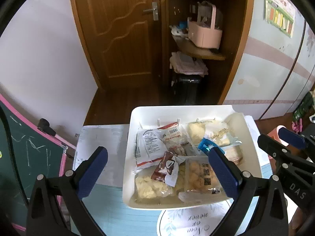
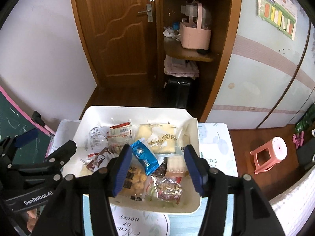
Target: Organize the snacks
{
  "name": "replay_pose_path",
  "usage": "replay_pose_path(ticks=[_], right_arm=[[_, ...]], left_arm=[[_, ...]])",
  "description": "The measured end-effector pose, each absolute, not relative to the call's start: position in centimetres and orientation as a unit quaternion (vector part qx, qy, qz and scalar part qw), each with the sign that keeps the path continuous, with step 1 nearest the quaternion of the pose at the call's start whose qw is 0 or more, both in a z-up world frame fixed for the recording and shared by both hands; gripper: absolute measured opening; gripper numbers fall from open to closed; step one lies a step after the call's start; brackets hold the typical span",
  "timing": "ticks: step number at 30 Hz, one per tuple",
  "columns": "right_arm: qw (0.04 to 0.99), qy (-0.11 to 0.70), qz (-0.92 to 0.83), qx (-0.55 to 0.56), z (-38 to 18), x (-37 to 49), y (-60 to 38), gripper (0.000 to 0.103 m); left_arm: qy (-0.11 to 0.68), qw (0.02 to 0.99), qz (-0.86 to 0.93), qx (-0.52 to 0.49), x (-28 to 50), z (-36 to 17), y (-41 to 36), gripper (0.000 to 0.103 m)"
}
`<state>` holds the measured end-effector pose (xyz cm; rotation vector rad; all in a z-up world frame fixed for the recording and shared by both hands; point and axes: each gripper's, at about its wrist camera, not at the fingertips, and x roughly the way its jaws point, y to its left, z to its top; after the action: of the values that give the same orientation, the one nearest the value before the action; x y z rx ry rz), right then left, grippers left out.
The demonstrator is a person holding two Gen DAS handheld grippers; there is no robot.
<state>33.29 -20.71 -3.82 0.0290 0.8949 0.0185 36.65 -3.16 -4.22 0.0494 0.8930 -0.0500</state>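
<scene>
A white bin (image 1: 128, 157) (image 2: 194, 137) full of wrapped snacks stands on a small table. In it lie a brown chocolate packet (image 1: 165, 169), a white and red packet (image 1: 148, 147), a blue packet (image 2: 144, 155) (image 1: 204, 144), a bag of fried balls (image 1: 198, 177) (image 2: 135, 179) and a yellow bread pack (image 2: 161, 139). My left gripper (image 1: 157, 167) is open and empty, hovering over the bin's left part. My right gripper (image 2: 157, 167) is open and empty above the bin's front middle; it also shows at the right of the left wrist view (image 1: 279, 143).
The table carries a light blue cloth (image 1: 110, 210) and a round printed mat (image 2: 137, 224). A chalkboard with a pink frame (image 1: 29, 147) stands at the left. A pink stool (image 2: 269, 155) stands on the floor at the right. A wooden door (image 1: 122, 29) and corner shelves (image 1: 200, 51) are behind.
</scene>
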Motion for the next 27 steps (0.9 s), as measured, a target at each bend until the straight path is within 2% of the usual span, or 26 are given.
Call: replay_pose_path(ticks=[14, 27], right_arm=[[0.924, 0.379, 0.036, 0.021, 3.2, 23.5, -20.2, 0.056], [0.925, 0.371, 0.071, 0.035, 1.3, 10.9, -20.1, 0.06]], left_arm=[[0.371, 0.928, -0.038, 0.022, 25.0, 3.9, -2.5, 0.102], [0.364, 0.931, -0.021, 0.025, 10.6, 3.6, -1.5, 0.102]])
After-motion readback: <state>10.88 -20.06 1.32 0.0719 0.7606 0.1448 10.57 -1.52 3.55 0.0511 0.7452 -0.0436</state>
